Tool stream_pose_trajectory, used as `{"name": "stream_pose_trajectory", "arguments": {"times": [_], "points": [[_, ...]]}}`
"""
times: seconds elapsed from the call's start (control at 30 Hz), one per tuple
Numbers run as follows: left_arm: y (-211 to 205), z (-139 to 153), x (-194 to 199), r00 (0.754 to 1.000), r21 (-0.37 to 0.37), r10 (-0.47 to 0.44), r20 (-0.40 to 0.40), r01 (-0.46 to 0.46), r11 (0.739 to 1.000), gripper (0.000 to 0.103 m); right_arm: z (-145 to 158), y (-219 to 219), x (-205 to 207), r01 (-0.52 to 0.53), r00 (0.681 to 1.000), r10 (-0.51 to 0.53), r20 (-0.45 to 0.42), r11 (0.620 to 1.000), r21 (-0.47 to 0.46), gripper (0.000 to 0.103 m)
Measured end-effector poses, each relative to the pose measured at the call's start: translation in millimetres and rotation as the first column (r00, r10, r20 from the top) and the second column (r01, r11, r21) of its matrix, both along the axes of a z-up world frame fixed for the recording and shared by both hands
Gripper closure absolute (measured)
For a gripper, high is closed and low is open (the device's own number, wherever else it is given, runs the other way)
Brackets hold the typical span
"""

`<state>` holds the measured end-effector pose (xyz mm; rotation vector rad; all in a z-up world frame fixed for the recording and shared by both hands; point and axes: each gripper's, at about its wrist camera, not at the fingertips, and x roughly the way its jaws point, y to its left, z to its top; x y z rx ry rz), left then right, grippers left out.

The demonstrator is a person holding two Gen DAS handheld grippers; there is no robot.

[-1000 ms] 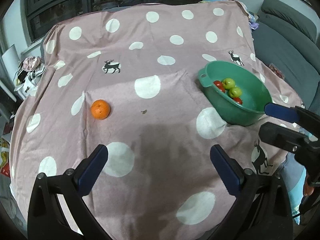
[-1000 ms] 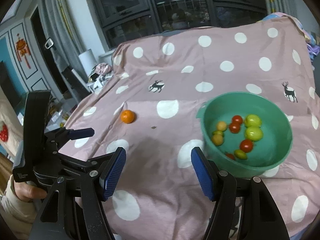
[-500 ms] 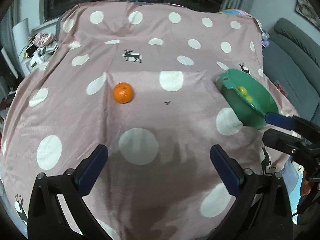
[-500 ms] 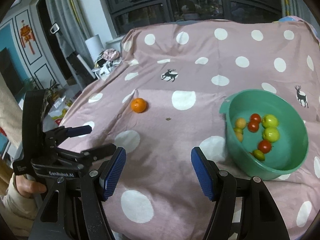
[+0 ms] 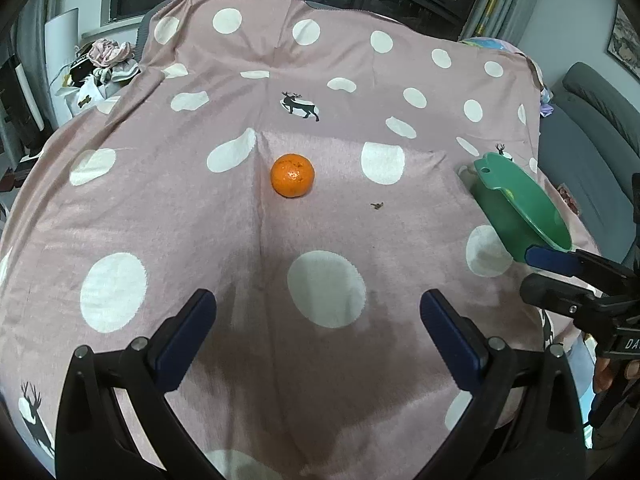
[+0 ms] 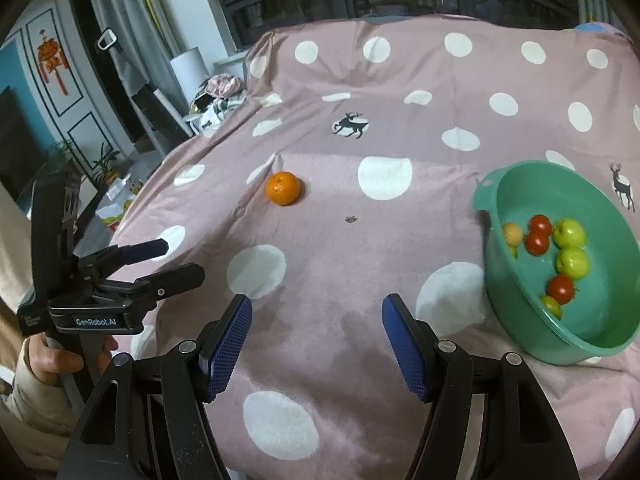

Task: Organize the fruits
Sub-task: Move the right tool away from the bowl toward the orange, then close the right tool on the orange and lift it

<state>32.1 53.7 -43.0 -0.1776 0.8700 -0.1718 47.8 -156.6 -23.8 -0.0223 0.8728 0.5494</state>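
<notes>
Fruit sorting had one piece left outside: a round orange mandarin with a dimpled skin (image 5: pixel 292 175) sat alone on the pink cotton cloth with white dots and deer prints (image 5: pixel 200 220) that covered the tabletop, well apart from the green plastic bowl with a pierced handle tab (image 6: pixel 520 280) on the right. That bowl already held several small red, green and yellow fruits (image 6: pixel 556 252). Left gripper (image 5: pixel 318 332) hung over the cloth with its blue pads spread wide and nothing between them, the mandarin straight ahead along its line and not yet reached. Right gripper (image 6: pixel 316 340) was likewise released and empty, near the bowl's left side. The step in hand looked like the approach to the mandarin, and the left gripper seemed the natural one for it. To do it well, I would judge, the pads should come down on either side of the fruit at its widest girth, low enough that it cannot squirt upward, and close gently, since the skin is soft and the cloth is creased just beside it, which could let it roll. The mandarin had no real long axis, being nearly a ball slightly flattened; its dimpled end faced upward and toward the cameras, so any squeeze across the middle should serve. A small dark crumb (image 5: pixel 376 205) lay between fruit and bowl.
</notes>
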Motion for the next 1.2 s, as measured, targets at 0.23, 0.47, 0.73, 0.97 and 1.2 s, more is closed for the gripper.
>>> {"name": "stream_pose_trajectory", "arguments": {"times": [0.23, 0.47, 0.73, 0.97, 1.2], "points": [[2, -4, 12, 1.0, 0.021, -0.016, 0.003, 0.016, 1.0, 0.001, -7, 9, 15, -0.006, 1.0, 0.007, -0.019, 1.0, 0.003, 0.035], [6, -2, 29, 0.999, 0.05, -0.046, 0.014, 0.046, 0.998, 0.001, -11, 19, 33, -0.014, 0.999, 0.014, -0.035, 1.0, 0.006, 0.035], [12, 0, 46, 0.997, 0.044, -0.067, 0.024, 0.066, 0.997, 0.001, -9, 38, 58, -0.037, 0.999, 0.038, -0.031, 0.999, 0.025, 0.035], [15, -1, 61, 0.996, 0.03, -0.086, 0.019, 0.086, 0.996, 0.001, -12, 50, 82, -0.044, 0.997, 0.048, -0.063, 0.997, 0.062, 0.035], [16, -1, 74, 0.995, 0.062, -0.102, 0.015, 0.101, 0.993, 0.001, -21, 65, 100, -0.063, 0.993, 0.07, -0.095, 0.995, 0.083, 0.035]]}}
